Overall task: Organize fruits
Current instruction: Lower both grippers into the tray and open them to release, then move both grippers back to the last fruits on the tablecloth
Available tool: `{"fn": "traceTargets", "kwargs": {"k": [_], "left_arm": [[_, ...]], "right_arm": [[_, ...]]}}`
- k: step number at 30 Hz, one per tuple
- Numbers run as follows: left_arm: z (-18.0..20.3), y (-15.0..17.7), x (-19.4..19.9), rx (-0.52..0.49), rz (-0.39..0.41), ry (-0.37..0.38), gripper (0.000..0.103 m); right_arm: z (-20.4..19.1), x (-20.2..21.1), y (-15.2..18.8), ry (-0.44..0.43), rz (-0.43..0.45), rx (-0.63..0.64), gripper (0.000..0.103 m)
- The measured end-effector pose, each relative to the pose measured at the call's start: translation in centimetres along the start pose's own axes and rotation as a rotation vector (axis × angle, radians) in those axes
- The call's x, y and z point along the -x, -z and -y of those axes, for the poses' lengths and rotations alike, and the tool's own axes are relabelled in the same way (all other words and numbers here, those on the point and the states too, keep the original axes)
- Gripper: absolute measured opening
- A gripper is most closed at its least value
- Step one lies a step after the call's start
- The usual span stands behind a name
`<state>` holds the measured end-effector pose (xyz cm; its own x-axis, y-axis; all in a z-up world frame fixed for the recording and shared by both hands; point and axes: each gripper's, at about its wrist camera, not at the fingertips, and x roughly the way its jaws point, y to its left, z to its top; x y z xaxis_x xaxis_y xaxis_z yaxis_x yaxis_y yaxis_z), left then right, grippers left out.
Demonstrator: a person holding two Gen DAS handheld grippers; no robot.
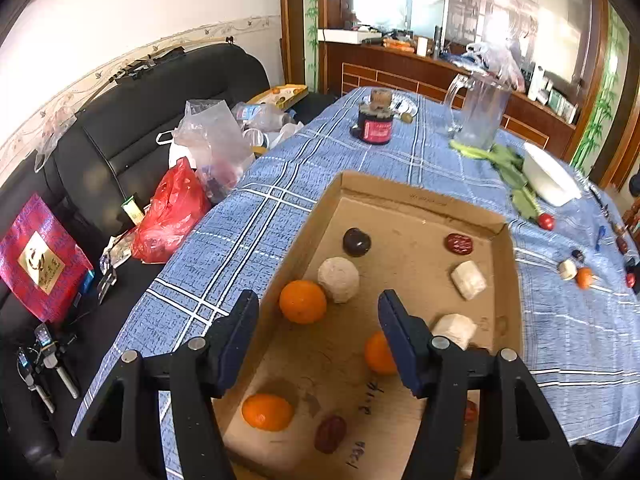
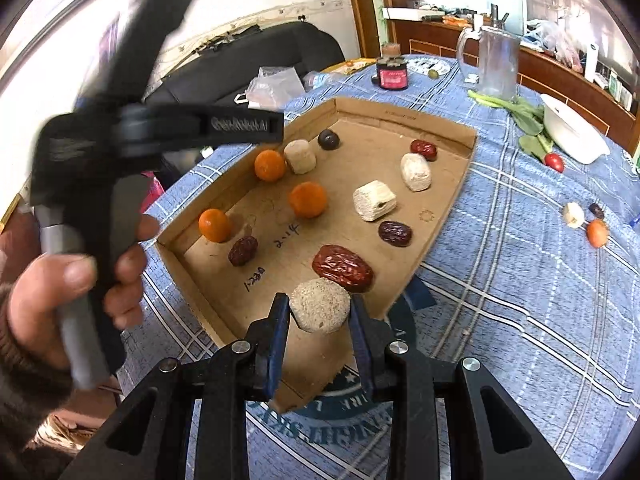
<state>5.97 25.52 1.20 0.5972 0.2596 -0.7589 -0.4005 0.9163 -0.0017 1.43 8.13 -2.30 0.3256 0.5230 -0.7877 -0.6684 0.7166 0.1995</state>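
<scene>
Cardboard tray (image 2: 448, 184) on a blue checked tablecloth (image 2: 520, 280), holding three oranges, pale lumps, red dates and one dark round fruit (image 2: 329, 139). Right gripper (image 2: 320, 314) is clamped on a pale round lump (image 2: 320, 309) at the near edge of the tray, just in front of a big red date (image 2: 343, 267). Left gripper (image 1: 316, 332) hangs over the tray with jaws apart and nothing between the pads; an orange (image 1: 303, 301) and another orange (image 1: 379, 353) lie below it on the tray floor. Right view shows a hand (image 2: 68, 280) gripping the left gripper's handle, blurred. More loose fruit sits on the cloth well right of the tray: small orange (image 2: 597, 233), pale piece (image 2: 573, 214), red tomato (image 2: 554, 162). White bowl (image 2: 572, 130), greens (image 2: 528, 120), clear jug (image 2: 494, 66) and dark jar (image 2: 392, 74) stand beyond the tray.
</scene>
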Motion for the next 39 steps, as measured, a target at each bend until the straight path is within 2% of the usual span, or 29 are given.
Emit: {"fn": "traceTargets", "kwargs": {"k": [7, 13, 18, 24, 28, 32, 39], "left_arm": [[0.4, 0.4, 1.0, -0.036, 0.006, -0.011, 0.062], [-0.5, 0.4, 1.2, -0.007, 0.001, -0.007, 0.062], [-1.0, 0.2, 1.6, 0.019, 0.001, 0.006, 0.062], [-1.1, -0.3, 3.1, 0.019, 0.039, -0.001, 0.062], [-0.2, -0.3, 3.8, 0.011, 0.046, 0.012, 0.062], [2.3, -0.3, 4.0, -0.024, 0.044, 0.043, 0.062], [9.9, 0.5, 4.0, -0.139, 0.022, 0.133, 0.062]], "right_arm": [[-1.5, -2.5, 0.5, 0.062, -0.057, 0.078, 0.033], [-2.6, -2.8, 0.9, 0.093, -0.069, 0.128, 0.033], [-3.1, -2.8, 1.2, 0.113, -0.063, 0.153, 0.040], [-2.9, -0.7, 1.5, 0.107, -0.009, 0.130, 0.040], [-1.7, 2.7, 2.3, 0.112, 0.061, 0.064, 0.052], [1.4, 5.8, 3.8, 0.136, 0.095, -0.049, 0.053], [8.3, 10.1, 6.9, 0.224, 0.132, -0.255, 0.052]]}}
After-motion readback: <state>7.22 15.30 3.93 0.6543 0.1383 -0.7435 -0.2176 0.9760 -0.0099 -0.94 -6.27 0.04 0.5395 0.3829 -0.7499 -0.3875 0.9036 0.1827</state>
